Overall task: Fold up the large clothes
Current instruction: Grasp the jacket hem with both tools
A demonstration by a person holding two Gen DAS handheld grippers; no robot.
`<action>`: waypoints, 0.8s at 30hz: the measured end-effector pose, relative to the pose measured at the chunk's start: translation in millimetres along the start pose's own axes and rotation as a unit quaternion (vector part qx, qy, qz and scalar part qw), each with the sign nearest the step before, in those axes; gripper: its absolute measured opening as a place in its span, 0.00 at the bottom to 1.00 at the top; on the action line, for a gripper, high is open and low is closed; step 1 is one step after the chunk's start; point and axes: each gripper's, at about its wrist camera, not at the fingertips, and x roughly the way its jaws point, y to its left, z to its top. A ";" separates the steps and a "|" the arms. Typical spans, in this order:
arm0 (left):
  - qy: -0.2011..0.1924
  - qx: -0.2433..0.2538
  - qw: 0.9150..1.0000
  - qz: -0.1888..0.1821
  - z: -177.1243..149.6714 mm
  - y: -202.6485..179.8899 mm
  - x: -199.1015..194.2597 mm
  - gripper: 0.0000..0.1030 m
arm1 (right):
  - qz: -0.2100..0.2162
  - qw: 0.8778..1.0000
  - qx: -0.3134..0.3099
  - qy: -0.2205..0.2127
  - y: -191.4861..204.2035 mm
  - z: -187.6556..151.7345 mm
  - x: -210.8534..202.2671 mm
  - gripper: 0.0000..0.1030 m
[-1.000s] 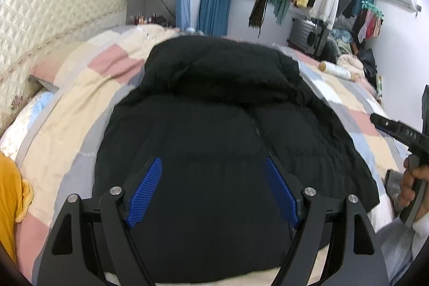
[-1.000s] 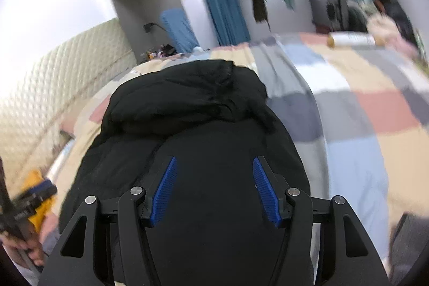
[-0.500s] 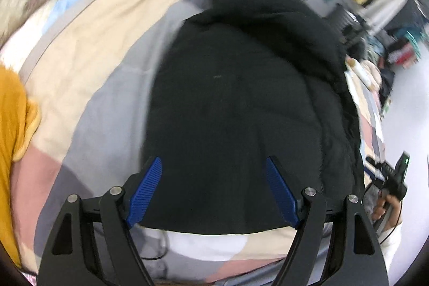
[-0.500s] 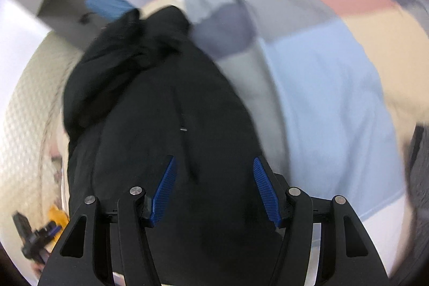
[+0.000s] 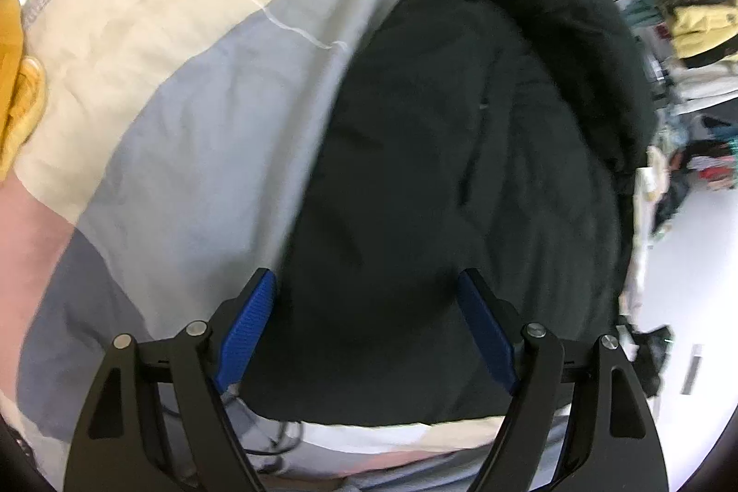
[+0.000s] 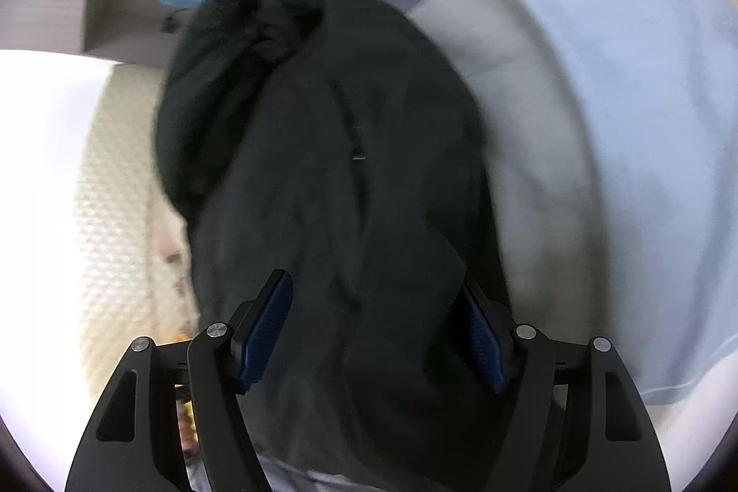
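Note:
A large black padded jacket (image 5: pixel 461 169) lies spread on a patchwork bedspread (image 5: pixel 193 114), hood end far from me. My left gripper (image 5: pixel 366 298) is open and empty, close above the jacket's near left hem, its fingers straddling the fabric edge. In the right wrist view the jacket (image 6: pixel 332 178) fills the middle. My right gripper (image 6: pixel 373 307) is open and empty, low over the jacket's near right part, its right blue pad (image 6: pixel 482 344) partly behind a fold of fabric.
A yellow garment (image 5: pixel 14 77) lies at the bed's left edge. Hanging clothes (image 5: pixel 696 26) crowd the far right of the room. A padded headboard (image 6: pixel 115 187) stands left of the jacket. Light blue and grey quilt patches (image 6: pixel 622 100) lie to its right.
Both grippers have tilted down and dropped close to the jacket's near hem, the left toward its left edge, the right toward its right side. Both stayed open.

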 end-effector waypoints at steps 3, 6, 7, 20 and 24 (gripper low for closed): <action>0.016 -0.002 1.000 0.013 0.7 2.9 9.4 0.78 | 0.013 1.000 -0.020 0.007 6.8 -2.3 -0.6 0.71; 0.024 -0.008 0.999 0.022 0.6 6.1 17.4 0.81 | -0.035 0.999 -0.029 0.012 9.0 -3.4 6.4 0.73; 0.027 -0.008 0.999 0.024 0.1 6.2 20.2 0.82 | -0.054 0.998 -0.028 0.015 8.7 -2.0 8.6 0.73; 0.005 0.053 0.998 -0.030 -14.8 -14.4 7.3 0.77 | -0.057 0.997 -0.019 0.041 7.1 -0.9 18.6 0.83; -0.022 0.043 0.995 -0.082 -17.1 -21.4 -5.7 0.77 | 0.032 0.998 -0.041 0.018 22.5 -5.5 3.0 0.83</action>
